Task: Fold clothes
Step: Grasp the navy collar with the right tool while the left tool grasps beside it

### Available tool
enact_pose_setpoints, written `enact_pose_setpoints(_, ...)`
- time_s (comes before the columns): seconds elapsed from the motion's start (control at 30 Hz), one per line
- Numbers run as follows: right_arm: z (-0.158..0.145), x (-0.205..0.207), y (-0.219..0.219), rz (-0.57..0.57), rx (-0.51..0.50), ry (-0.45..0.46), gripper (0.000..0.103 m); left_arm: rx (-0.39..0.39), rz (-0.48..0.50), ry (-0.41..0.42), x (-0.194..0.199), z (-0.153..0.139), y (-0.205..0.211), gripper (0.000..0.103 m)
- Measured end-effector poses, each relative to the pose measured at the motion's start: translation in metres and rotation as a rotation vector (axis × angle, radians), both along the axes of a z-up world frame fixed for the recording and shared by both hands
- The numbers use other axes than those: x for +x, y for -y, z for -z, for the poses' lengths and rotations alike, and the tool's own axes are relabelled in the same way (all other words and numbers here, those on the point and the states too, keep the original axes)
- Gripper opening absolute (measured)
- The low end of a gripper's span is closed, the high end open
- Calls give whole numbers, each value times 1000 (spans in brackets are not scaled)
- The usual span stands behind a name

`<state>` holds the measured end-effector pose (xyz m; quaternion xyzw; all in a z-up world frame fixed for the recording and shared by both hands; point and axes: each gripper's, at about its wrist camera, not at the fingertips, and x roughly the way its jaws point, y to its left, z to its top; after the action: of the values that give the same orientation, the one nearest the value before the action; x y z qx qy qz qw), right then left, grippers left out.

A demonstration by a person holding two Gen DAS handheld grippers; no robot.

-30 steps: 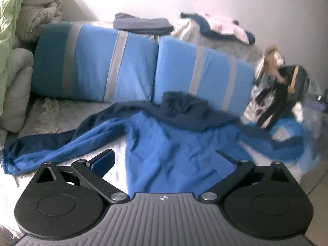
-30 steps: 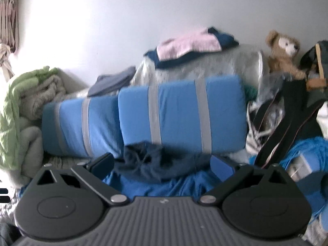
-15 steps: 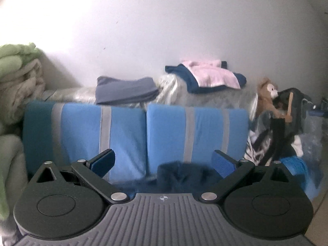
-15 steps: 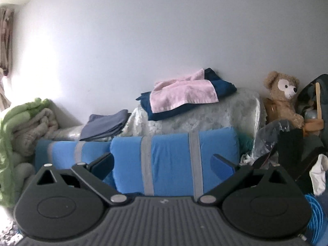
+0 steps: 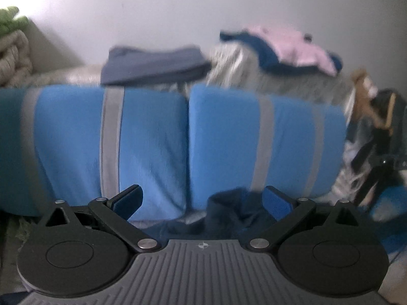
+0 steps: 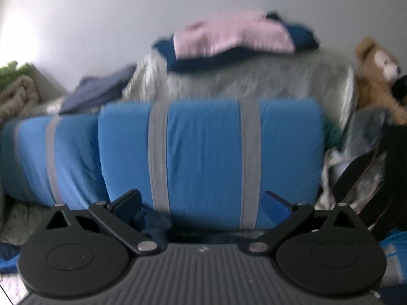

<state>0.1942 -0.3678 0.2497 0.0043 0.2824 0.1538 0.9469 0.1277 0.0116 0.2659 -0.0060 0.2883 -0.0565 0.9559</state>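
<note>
Only the dark navy hood of the blue hoodie (image 5: 231,211) shows in the left wrist view, low between the fingers of my left gripper (image 5: 202,199), which is open and holds nothing. In the right wrist view a scrap of the same navy cloth (image 6: 152,225) peeks out beside the left finger of my right gripper (image 6: 201,202), also open and empty. The rest of the hoodie lies below both views, hidden by the gripper bodies. Both views are blurred by motion.
Two blue pillows with grey stripes (image 5: 264,142) (image 6: 208,157) lean against a covered ledge. On the ledge lie a folded grey-blue garment (image 5: 152,63) and a pink and navy pile (image 6: 234,40). A teddy bear (image 6: 376,71) and dark bags (image 5: 381,132) crowd the right; blankets (image 5: 12,50) stack left.
Both grippers tilted up off the spread hoodie toward the wall, then dipped back down a little, bringing the pillows and the navy hood back into view. Both stayed open.
</note>
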Motion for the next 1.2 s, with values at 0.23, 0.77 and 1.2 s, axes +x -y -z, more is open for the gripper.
enact_pose_setpoints(0.23,92,55,-40,-67,-91,-69,103,67,40,-51,60,77,2,103)
enact_pose_setpoints(0.77,189,87,-164,-655,-519,147,81,439,398,53,115,170,58,102)
enact_pose_setpoints(1.2,184,105,-139,-605,-439,57,9,734,669,99,131,188,111,83)
